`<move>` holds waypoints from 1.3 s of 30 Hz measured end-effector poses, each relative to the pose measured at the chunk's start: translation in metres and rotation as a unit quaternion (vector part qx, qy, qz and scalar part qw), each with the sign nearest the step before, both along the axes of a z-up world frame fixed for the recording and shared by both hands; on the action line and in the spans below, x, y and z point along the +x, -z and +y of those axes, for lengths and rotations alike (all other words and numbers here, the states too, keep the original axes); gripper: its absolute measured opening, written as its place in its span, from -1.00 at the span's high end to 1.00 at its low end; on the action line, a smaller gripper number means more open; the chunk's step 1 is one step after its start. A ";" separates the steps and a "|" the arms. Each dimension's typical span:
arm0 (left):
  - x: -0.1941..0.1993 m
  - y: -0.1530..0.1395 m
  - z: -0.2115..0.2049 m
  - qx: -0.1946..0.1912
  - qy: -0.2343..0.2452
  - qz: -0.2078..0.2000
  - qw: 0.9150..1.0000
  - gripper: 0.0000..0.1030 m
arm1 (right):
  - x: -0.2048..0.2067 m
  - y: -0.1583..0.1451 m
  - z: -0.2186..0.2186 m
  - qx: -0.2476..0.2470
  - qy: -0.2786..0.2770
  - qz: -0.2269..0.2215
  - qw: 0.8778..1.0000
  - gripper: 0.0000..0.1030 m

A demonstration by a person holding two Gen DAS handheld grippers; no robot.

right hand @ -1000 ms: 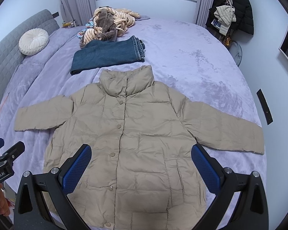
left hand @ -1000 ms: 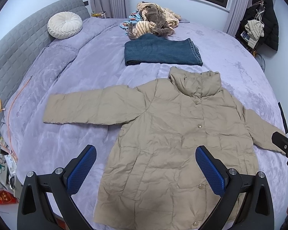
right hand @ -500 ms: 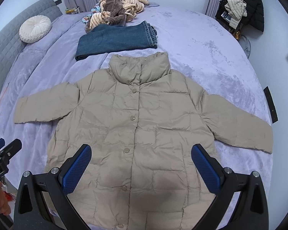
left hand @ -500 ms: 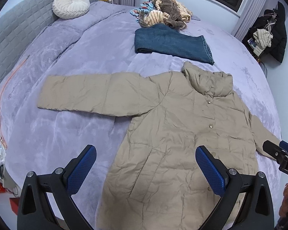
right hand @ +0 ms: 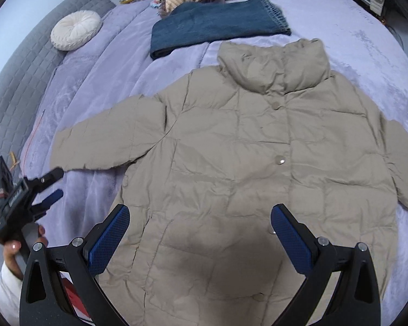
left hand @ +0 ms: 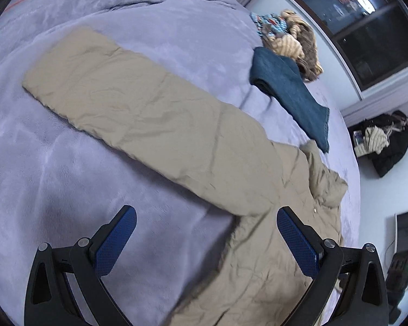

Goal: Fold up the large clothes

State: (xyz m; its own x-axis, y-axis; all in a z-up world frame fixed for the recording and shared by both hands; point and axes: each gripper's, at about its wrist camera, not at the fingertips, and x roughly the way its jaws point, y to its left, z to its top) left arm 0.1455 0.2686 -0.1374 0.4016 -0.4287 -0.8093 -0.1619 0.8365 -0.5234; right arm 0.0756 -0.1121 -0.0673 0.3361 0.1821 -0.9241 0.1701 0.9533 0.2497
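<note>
I find the beige quilted puffer jacket [right hand: 231,157] spread flat on the lilac plush bed [left hand: 68,176]; left gripper [left hand: 206,233] and right gripper [right hand: 200,231] both gape wide, holding nothing

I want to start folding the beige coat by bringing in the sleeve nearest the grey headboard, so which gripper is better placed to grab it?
Left. The left gripper is open and points at that outstretched sleeve, just below it. The right gripper, also open, hangs over the middle of the coat, farther from that sleeve.
</note>
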 end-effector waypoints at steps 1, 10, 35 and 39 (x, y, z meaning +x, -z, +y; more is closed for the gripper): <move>0.011 0.012 0.010 -0.011 -0.011 0.004 1.000 -1.00 | 0.005 0.008 0.007 0.001 -0.007 0.007 1.000 -1.00; 0.095 0.070 0.067 -0.027 -0.088 -0.007 0.996 -1.00 | 0.035 0.064 0.032 0.042 -0.015 0.022 0.999 -1.00; 0.070 -0.111 -0.053 0.051 0.115 -0.272 0.954 0.79 | 0.134 0.163 0.101 0.231 0.023 0.004 0.973 0.85; 0.060 -0.129 -0.136 0.012 0.198 -0.291 0.936 0.79 | 0.128 0.153 0.094 0.254 0.006 0.011 0.967 0.85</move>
